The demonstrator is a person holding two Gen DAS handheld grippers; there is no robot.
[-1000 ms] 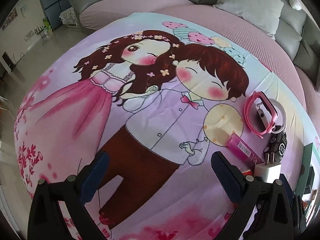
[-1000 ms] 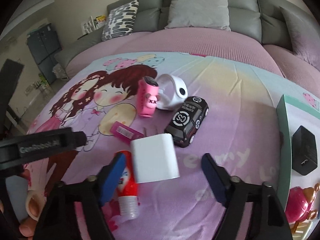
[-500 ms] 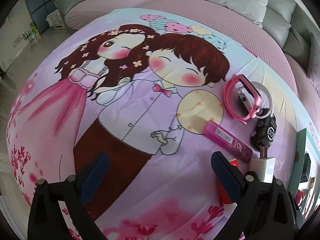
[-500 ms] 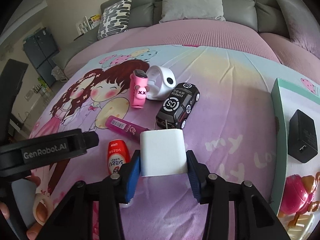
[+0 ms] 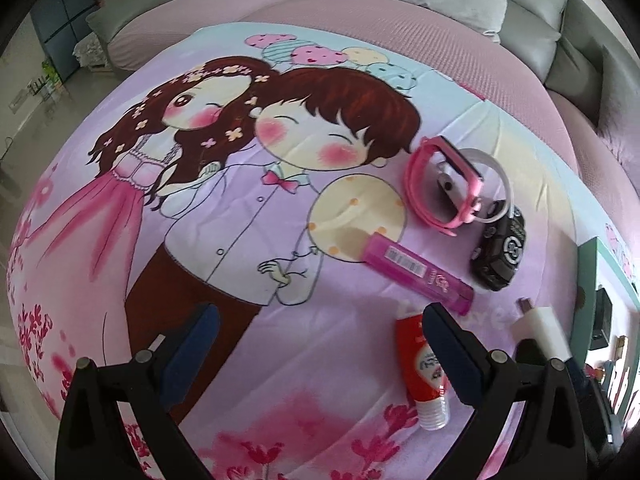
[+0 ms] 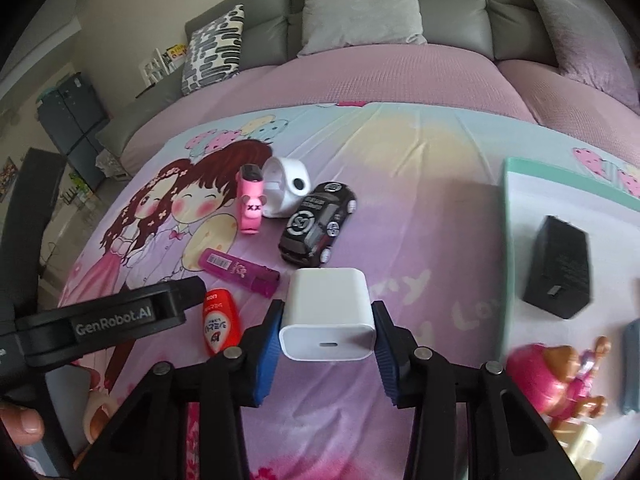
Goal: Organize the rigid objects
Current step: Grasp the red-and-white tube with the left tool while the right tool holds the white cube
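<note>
Gripping the white charger (image 6: pixel 328 314) between its two blue pads, the right gripper (image 6: pixel 326 330) is holding the block just above the cartoon-printed bedsheet (image 6: pixel 420 168), port face toward the camera. The same charger is showing at the right edge of the left wrist view (image 5: pixel 542 330), blurred, with its metal prongs pointing away. The left gripper (image 5: pixel 316 344) is hanging over the sheet with its fingers spread wide apart and nothing between them; its right pad is sitting in front of the red tube (image 5: pixel 424 368), which is lying on the sheet with its clear cap toward the camera. In the right wrist view the red tube (image 6: pixel 220 320) is lying just left of the held charger. Beyond it the magenta stick (image 6: pixel 240 272) is lying at a slant, and farther back the pink watch (image 6: pixel 251 204) is standing on edge, touching the white ring-shaped band (image 6: pixel 286 192). The black toy car (image 6: pixel 318 222) is sitting just beside that band and just beyond the charger. To the right, a white tray with a green rim (image 6: pixel 505 240) is carrying a black adapter (image 6: pixel 558 268), and a pink doll toy (image 6: pixel 560 380) is lying near its front, blurred. Grey sofa cushions (image 6: pixel 360 8) are lining the back.
</note>
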